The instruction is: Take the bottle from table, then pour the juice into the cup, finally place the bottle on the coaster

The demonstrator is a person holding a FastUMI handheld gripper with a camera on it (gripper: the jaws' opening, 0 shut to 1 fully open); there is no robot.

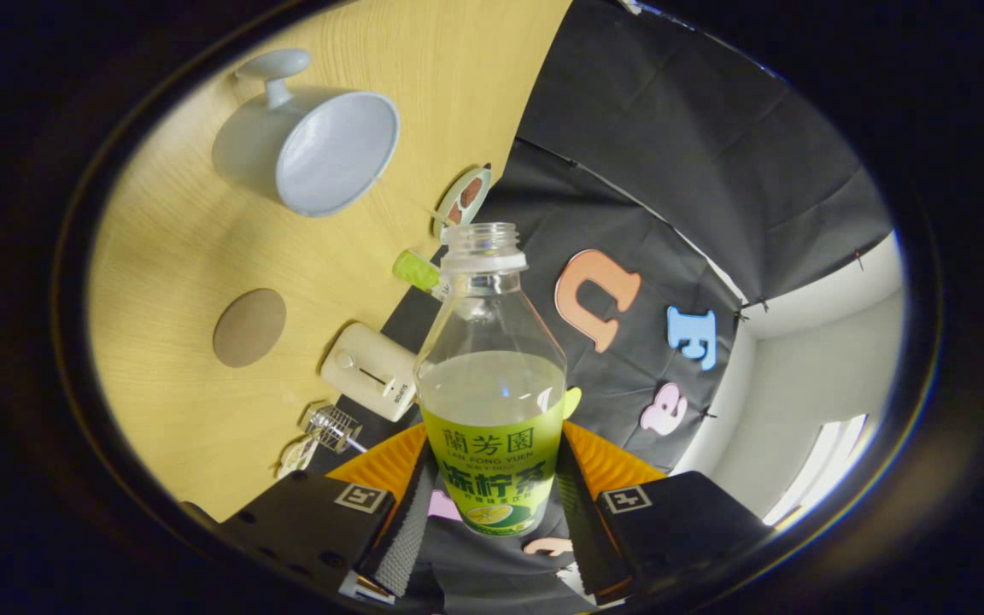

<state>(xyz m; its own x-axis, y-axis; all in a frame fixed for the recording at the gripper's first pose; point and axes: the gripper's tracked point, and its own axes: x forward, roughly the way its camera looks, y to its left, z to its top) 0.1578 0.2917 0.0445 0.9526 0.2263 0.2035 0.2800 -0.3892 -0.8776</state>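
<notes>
A clear, uncapped bottle (492,384) with a green label and pale juice stands between my fingers, lifted off the wooden table (176,256). My gripper (492,504) is shut on the bottle's lower, labelled part, with a finger pressing on each side. The whole view is rolled, so the table tilts away to the left. A pale blue cup (321,154) with a handle sits on the table beyond the bottle, its mouth facing me. A round brown coaster (249,327) lies flat on the table, nearer than the cup and left of the bottle.
A cream rectangular box (370,371) sits near the table's edge beside the bottle. A small clear faceted object (331,427) lies close to my left finger. A green piece (416,269) and a round patterned disc (463,198) rest at the table's edge against the black wall.
</notes>
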